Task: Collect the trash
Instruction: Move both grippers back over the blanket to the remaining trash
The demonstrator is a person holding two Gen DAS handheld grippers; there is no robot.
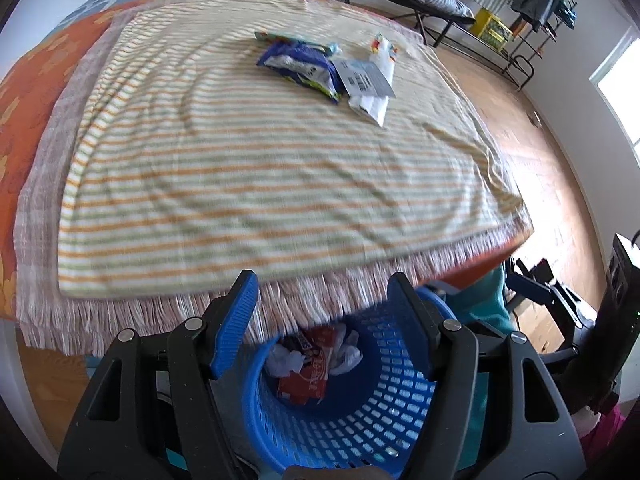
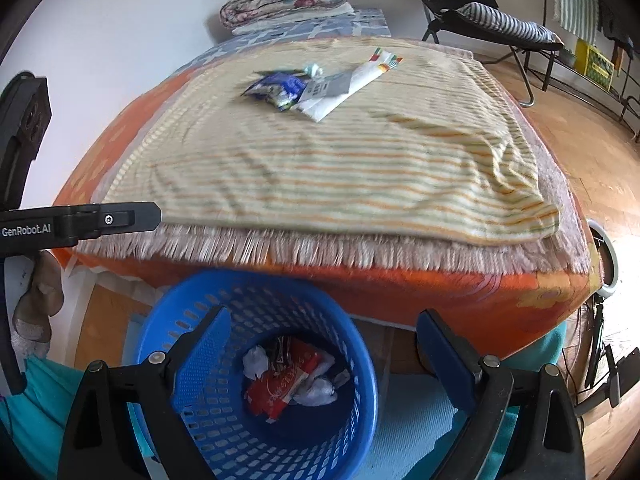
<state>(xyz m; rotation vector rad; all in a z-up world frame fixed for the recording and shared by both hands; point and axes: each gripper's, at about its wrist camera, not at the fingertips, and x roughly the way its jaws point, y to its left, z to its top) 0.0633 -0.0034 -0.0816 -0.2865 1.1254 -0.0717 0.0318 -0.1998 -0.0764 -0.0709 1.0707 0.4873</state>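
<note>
Above blue basket [image 2: 256, 360], empty grippers.

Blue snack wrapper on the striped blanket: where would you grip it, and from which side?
Grip the blue snack wrapper by its crumpled near-left edge, coming from above on the side nearest the grippers. Its right end seems tucked under the grey card, so that side is blocked.

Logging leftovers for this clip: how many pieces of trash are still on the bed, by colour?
Blue snack wrapper: 1
White plastic packet with coloured end: 1
Grey barcode card: 1
Teal-edged item behind the blue wrapper, partly hidden: 1
Total: 4, all lying together on the striped blanket.
</note>
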